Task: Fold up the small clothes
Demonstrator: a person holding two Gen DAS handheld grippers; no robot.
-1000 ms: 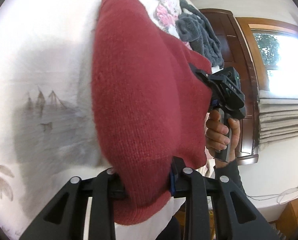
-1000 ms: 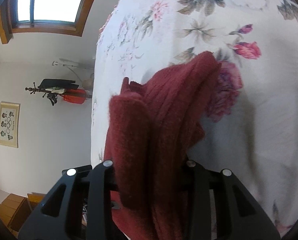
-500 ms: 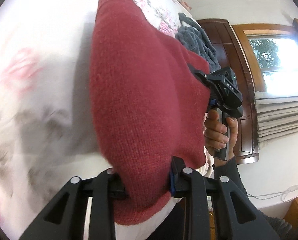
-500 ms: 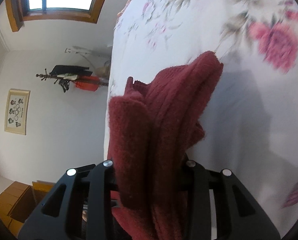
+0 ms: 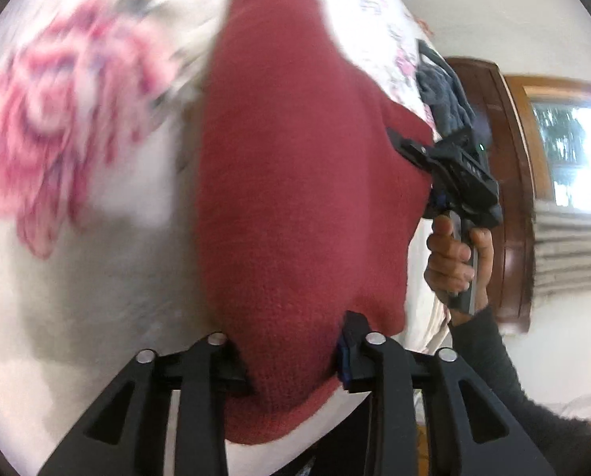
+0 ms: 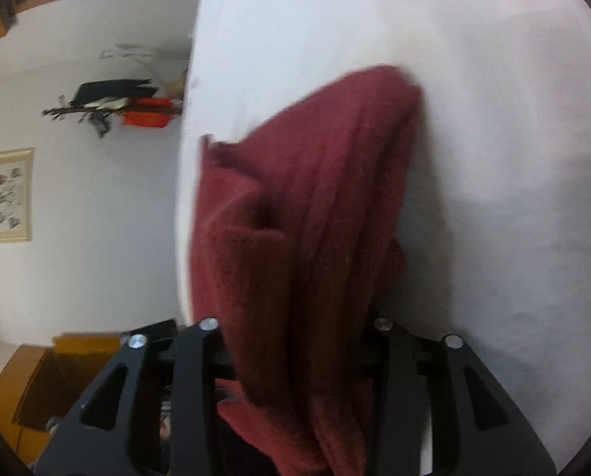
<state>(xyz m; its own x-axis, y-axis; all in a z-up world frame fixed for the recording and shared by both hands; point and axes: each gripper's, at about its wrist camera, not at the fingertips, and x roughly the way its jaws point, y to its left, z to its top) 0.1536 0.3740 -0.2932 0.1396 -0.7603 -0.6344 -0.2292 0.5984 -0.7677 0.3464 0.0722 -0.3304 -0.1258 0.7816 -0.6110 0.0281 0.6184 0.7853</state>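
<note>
Covering floral bedsheet (image 5: pixel 77 150): red sweater (image 5: pixel 295 182).

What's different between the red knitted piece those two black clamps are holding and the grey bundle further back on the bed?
The red knit garment is pinched by both the left gripper and the right gripper; nothing touches the grey garment. The red knit garment is stretched out between them, while the grey garment lies crumpled on the floral bedspread. The red one fills the view; the grey one looks small and far back. Both are soft clothing.
</note>
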